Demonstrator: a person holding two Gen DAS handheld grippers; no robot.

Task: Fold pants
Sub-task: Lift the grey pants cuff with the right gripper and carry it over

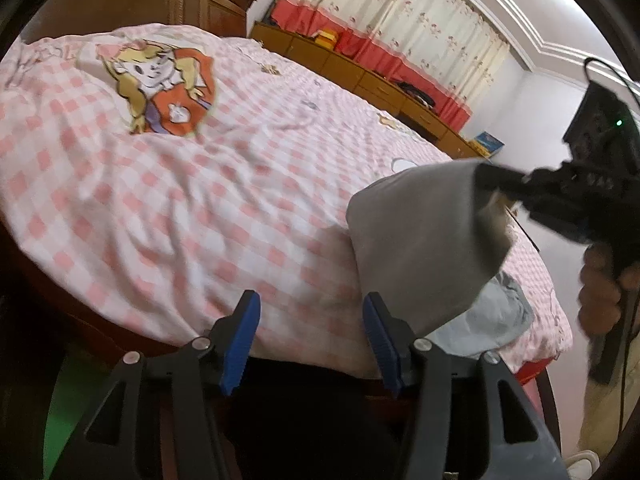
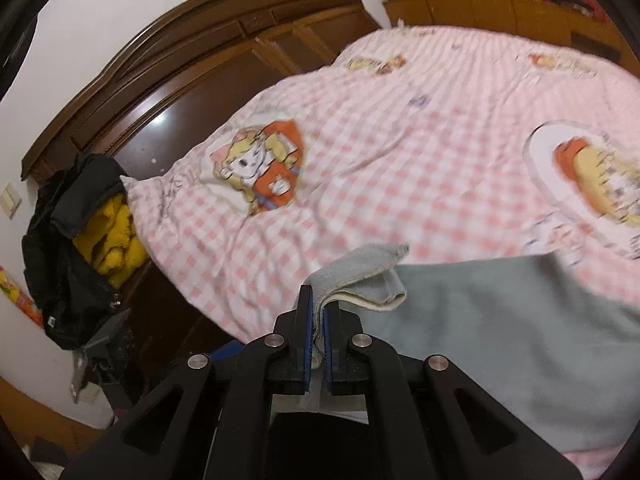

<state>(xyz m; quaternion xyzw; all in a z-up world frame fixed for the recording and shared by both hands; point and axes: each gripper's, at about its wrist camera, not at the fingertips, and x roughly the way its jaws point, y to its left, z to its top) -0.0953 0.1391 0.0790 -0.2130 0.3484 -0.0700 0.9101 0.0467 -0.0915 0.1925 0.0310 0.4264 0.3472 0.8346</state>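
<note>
Pants (image 2: 500, 340), grey with a pale lining, are pinched at a layered hem or edge between the blue pads (image 2: 307, 332) of the right gripper (image 2: 318, 312), whose jaws stand nearly together with only the cloth between them; the grip sits close to the fabric's edge, a placement that lets the rest hang free for folding. From that pinch a short flap curls over toward the far side, and the main grey panel spreads rightward over the bed (image 2: 360, 168), part of it still lying on the pink checked cover. In the left wrist view the same pants (image 1: 420, 240) hang as a lifted sheet from the right gripper (image 1: 486, 180), gripped at the upper corner, with the person's hand (image 1: 600, 292) on the handle below; a paler blue-grey bunch of cloth lies on the cover under the raised part, and whether it belongs to the pants cannot be told. The left gripper (image 1: 310, 336) has its jaws at a middling width with nothing between them, its right pad (image 1: 382, 340) just beside the hanging lower edge, the bed's (image 1: 180, 200) near edge beneath. Judged from this, the lift serves to carry one end over the other, and the free left gripper is placed to catch or steady the lower part. Motion blur softens the bedcover in both views.
</note>
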